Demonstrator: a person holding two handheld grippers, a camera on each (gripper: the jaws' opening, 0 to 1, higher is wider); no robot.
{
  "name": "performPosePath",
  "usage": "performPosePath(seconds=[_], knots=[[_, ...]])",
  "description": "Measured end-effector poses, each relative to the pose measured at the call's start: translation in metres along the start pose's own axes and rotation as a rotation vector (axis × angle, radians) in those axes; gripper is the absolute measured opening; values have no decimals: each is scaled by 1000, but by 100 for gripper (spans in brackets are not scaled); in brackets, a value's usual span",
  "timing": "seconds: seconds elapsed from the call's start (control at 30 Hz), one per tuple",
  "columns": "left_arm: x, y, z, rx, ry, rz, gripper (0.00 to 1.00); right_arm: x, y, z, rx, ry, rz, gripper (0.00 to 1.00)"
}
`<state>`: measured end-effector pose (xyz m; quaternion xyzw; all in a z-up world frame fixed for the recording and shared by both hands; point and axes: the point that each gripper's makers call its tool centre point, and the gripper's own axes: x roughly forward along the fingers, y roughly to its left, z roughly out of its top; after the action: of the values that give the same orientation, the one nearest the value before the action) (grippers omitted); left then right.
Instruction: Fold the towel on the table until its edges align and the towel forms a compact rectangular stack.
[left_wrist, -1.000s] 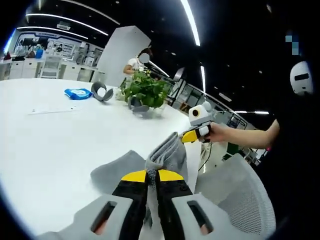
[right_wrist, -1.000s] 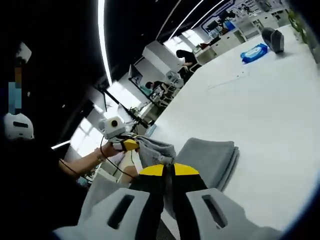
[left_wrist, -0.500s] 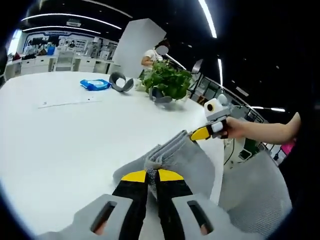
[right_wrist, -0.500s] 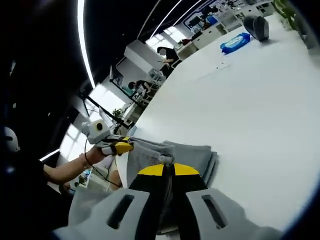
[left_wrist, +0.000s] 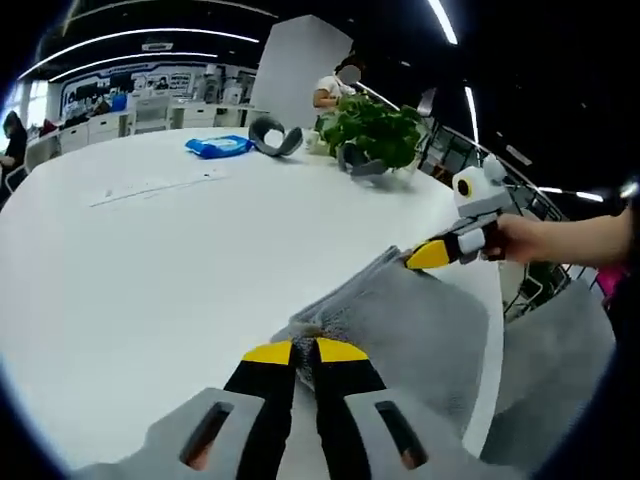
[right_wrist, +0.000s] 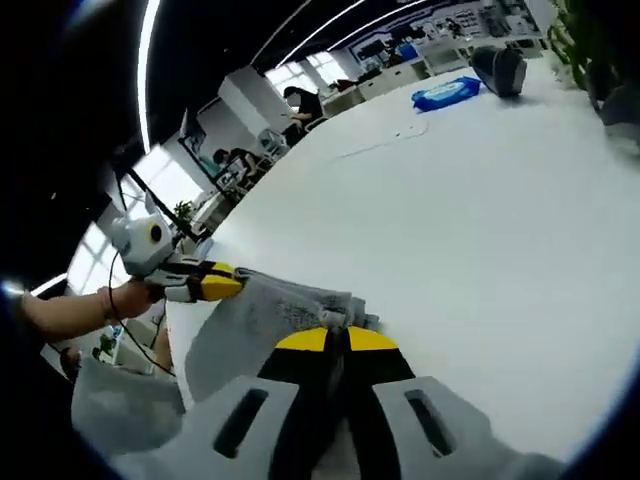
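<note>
Left gripper (left_wrist: 305, 350) has its jaws pressed together on a corner of the grey towel (left_wrist: 420, 325), which lies at the near edge of the white table (left_wrist: 180, 260). Over on the other corner, the right gripper (right_wrist: 335, 340) pinches the towel (right_wrist: 270, 315) just the same, cloth stretched flat between them. Beyond sit a potted plant (left_wrist: 375, 125), a blue packet (left_wrist: 218, 146) and a grey headset (left_wrist: 275, 135).

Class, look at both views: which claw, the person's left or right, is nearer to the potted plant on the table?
Right. The right claw grips the towel at the corner toward the potted plant; the left claw grips the corner farther from it.
</note>
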<state>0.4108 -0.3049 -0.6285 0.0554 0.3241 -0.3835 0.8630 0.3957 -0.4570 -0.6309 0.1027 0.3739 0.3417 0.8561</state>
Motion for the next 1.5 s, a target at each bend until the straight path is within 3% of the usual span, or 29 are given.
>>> performPosePath(seconds=[0.07,0.1,0.13,0.23,0.27,0.33,0.43,0.53,0.63,0.73,0.8,0.83,0.87,0.93,0.97,1.1,1.23,1.5], knots=[[3,5,-4,58,2,42,12,2,0,4,-156,-21,-21,5],[3,7,-2,74,-14,64,15,1,-4,8,-251,-41,-68,8],[0,5,1,63,-34,65,17,-1,-2,10,-294,-48,-70,9],[-13,11,7,78,-72,122,23,-13,4,17,-298,-84,-67,10],[-22,13,10,108,-87,149,23,-21,8,24,-295,-124,-71,12],[-35,1,13,138,-103,129,23,-34,19,25,-300,-136,-43,15],[-57,-31,21,236,-143,68,22,-49,49,14,-400,-88,23,14],[-69,-53,12,313,-84,69,22,-57,84,-9,-457,-29,95,14],[-69,-85,2,361,-55,5,21,-52,92,-43,-606,109,62,14],[-56,-95,-22,399,48,-21,21,-42,89,-60,-701,157,30,10],[-48,-93,-41,473,139,-17,22,-37,84,-65,-679,168,20,11],[-45,-91,-47,528,146,-11,22,-36,83,-67,-667,176,26,11],[-43,-91,-49,532,135,-13,21,-35,81,-69,-655,180,18,11],[-44,-92,-48,422,108,-20,19,-35,79,-72,-662,175,9,11],[-44,-90,-49,405,107,-16,19,-35,78,-72,-654,175,4,12],[-44,-90,-52,414,96,-17,18,-32,77,-75,-627,172,21,11],[-42,-88,-51,429,113,-18,18,-28,75,-73,-540,170,29,11],[-30,-79,-44,439,165,-35,16,-23,68,-65,-536,172,42,12]])
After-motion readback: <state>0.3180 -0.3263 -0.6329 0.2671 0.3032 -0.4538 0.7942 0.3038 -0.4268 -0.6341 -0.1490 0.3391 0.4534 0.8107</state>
